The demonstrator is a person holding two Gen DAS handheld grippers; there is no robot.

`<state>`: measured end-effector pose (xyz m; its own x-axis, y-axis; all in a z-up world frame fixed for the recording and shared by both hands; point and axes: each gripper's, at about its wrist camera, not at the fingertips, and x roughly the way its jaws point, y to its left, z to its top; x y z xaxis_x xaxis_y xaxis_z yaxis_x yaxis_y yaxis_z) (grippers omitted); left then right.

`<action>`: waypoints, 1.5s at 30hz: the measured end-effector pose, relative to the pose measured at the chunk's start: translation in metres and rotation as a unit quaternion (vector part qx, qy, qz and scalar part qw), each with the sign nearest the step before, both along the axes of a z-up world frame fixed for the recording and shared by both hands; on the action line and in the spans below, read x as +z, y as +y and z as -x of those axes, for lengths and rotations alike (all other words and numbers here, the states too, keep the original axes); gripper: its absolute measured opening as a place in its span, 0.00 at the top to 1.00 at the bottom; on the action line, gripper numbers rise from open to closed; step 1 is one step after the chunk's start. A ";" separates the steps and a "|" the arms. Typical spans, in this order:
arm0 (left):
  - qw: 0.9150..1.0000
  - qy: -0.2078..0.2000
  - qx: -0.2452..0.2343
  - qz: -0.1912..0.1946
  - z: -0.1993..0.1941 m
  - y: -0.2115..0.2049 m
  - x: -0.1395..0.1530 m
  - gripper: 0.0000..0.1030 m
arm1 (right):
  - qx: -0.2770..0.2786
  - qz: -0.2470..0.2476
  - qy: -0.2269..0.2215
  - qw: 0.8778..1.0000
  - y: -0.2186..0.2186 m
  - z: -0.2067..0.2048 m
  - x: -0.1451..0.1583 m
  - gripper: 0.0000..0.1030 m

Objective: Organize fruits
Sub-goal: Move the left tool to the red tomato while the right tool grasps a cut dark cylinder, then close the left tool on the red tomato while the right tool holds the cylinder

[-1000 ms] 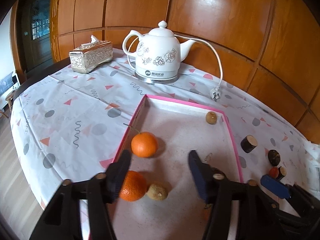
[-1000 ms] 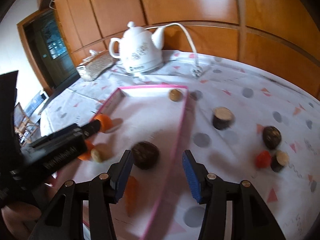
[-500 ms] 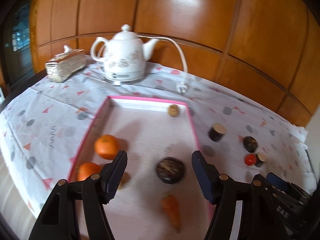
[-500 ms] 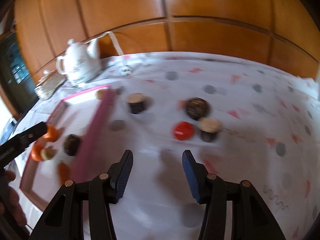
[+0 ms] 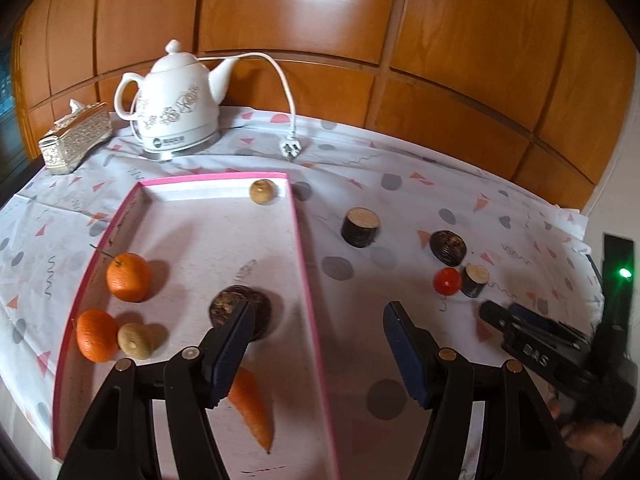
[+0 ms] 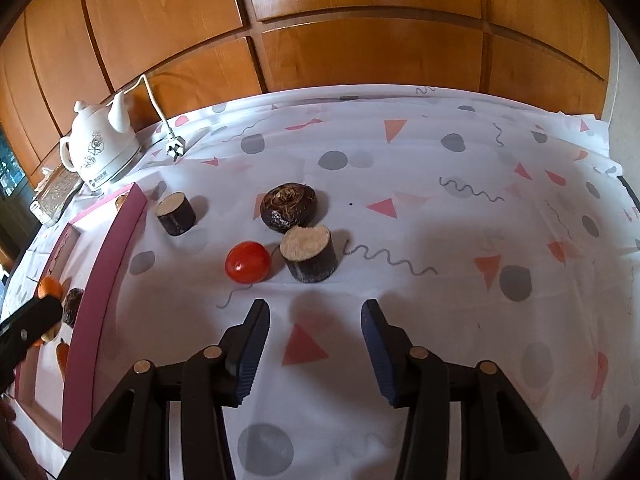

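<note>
On the counter (image 6: 440, 152), a white cloth printed with grey dots, coral triangles and squiggles covers the whole surface; varnished wooden wall panels (image 5: 320, 40) stand behind it. Legible writing is scarce: the white ceramic electric kettle (image 5: 176, 108) carries a small dark logo on its base that is too small to read, and the side of the right hand-held gripper (image 5: 536, 344) shows the letters "DAS" in the left wrist view. The kettle's white cord ends in an unplugged plug (image 5: 291, 149) lying on the cloth. An ornate silver tissue box (image 5: 76, 138) stands left of the kettle.

The shallow pink-rimmed white tray (image 5: 298, 240) holds two oranges (image 5: 128, 277), two small tan round fruits (image 5: 263, 191), one dark brown round fruit (image 5: 240, 310) and an orange carrot (image 5: 252, 404). Right of the tray, on the cloth, lie a red tomato (image 6: 247, 262), a dark hairy round fruit (image 6: 289, 207) and two dark cut-ended cylinders (image 6: 309, 254), the nearer one touching the tomato.

The left hand-held gripper (image 5: 318, 344) is released, jaws apart and empty above the tray's right rim. The right hand-held gripper (image 6: 315, 344) is also released; its jaws have just been closing slightly with nothing between them, short of the tomato.
</note>
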<state>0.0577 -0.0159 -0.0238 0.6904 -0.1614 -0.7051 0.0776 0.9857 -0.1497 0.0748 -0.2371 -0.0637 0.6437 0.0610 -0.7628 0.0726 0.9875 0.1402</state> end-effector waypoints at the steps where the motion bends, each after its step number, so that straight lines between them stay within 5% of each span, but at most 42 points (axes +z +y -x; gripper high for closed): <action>1: 1.000 0.001 -0.002 -0.001 0.000 -0.001 0.000 0.34 | 0.001 0.003 0.000 1.000 0.002 -0.004 0.000 0.53; 14: 1.000 0.010 -0.019 0.007 -0.003 -0.010 -0.005 0.34 | 0.018 0.031 0.012 0.999 0.007 -0.039 -0.011 0.53; 18: 1.000 0.016 -0.016 0.009 -0.007 -0.011 -0.006 0.34 | 0.020 0.031 0.010 0.999 0.007 -0.041 -0.013 0.69; 33: 0.999 0.034 -0.002 -0.001 -0.036 -0.033 -0.014 0.34 | 0.006 0.030 0.010 0.999 -0.009 -0.030 -0.012 0.69; 38: 1.000 0.012 -0.016 -0.017 -0.034 -0.043 -0.006 0.34 | -0.010 0.042 0.010 0.999 -0.019 -0.024 -0.012 0.69; 45: 0.998 0.031 -0.053 -0.010 -0.044 -0.069 -0.016 0.34 | -0.018 0.043 0.009 0.999 -0.033 -0.017 -0.013 0.69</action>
